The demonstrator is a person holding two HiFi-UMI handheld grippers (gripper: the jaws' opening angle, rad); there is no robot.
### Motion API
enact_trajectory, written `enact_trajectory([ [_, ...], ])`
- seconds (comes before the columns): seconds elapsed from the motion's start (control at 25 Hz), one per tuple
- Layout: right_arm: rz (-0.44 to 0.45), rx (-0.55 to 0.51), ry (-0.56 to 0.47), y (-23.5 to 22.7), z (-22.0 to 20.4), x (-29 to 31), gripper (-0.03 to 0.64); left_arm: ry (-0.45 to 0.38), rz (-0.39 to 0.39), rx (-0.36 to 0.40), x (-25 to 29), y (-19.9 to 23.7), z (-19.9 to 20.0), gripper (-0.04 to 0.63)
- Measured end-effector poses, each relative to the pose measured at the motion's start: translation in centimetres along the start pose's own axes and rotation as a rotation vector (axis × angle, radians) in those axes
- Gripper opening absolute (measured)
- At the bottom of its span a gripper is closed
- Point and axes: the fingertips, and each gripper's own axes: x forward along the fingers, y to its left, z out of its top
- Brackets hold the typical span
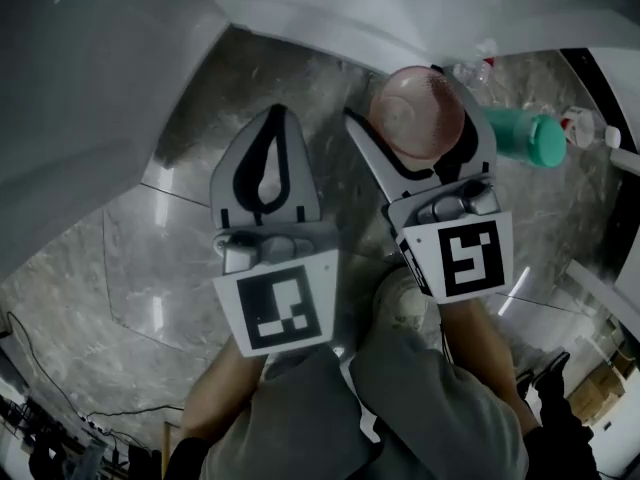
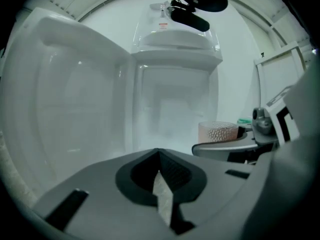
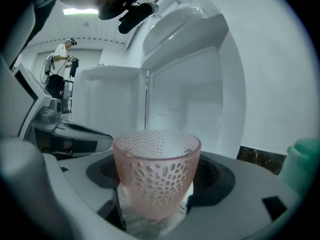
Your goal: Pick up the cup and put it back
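A pink, translucent cup (image 1: 417, 111) with a dotted pattern is held upright off the ground between the jaws of my right gripper (image 1: 420, 128), which is shut on it. In the right gripper view the cup (image 3: 156, 176) fills the middle, with the jaws pressing on its two sides. From the left gripper view the cup (image 2: 218, 132) shows at the right, inside the right gripper (image 2: 235, 145). My left gripper (image 1: 270, 118) hangs to the cup's left, shut, with nothing between its jaws.
A white fridge (image 2: 175, 109) stands open ahead, its door (image 2: 65, 94) swung to the left. A teal bottle (image 1: 520, 136) and a clear plastic bottle (image 1: 585, 123) stand on the right. The floor (image 1: 150, 268) is grey marble, with cables (image 1: 60, 408) at lower left. A person (image 3: 62, 54) stands far off.
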Motion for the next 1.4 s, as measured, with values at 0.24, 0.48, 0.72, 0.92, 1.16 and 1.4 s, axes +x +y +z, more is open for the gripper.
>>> enact_trajectory([
  [0.24, 0.005, 0.049, -0.045, 0.4, 0.0, 1.2, 0.396, -0.029, 0.019, 0.06, 0.0, 1.5, -0.5, 0.012],
  [0.48, 0.004, 0.046, -0.039, 1.3, 0.0, 1.2, 0.396, -0.068, 0.033, 0.066, -1.0, 2.0, 0.3, 0.012],
  [0.72, 0.016, 0.033, -0.037, 2.5, 0.0, 1.7, 0.396, -0.076, 0.021, 0.105, -1.3, 1.5, 0.5, 0.012],
  [0.92, 0.011, 0.036, -0.048, 2.5, 0.3, 2.3, 0.396, -0.075, 0.01, 0.119, -1.4, 1.5, 0.7, 0.012],
  [1.16, 0.018, 0.025, -0.05, 2.6, 0.3, 2.2, 0.396, -0.072, 0.005, 0.11, -1.7, 1.3, 0.8, 0.012],
  [1.4, -0.002, -0.002, -0.075, 1.6, 1.1, 3.0, 0.396, -0.067, -0.017, 0.093, -1.8, 0.6, 0.6, 0.012],
])
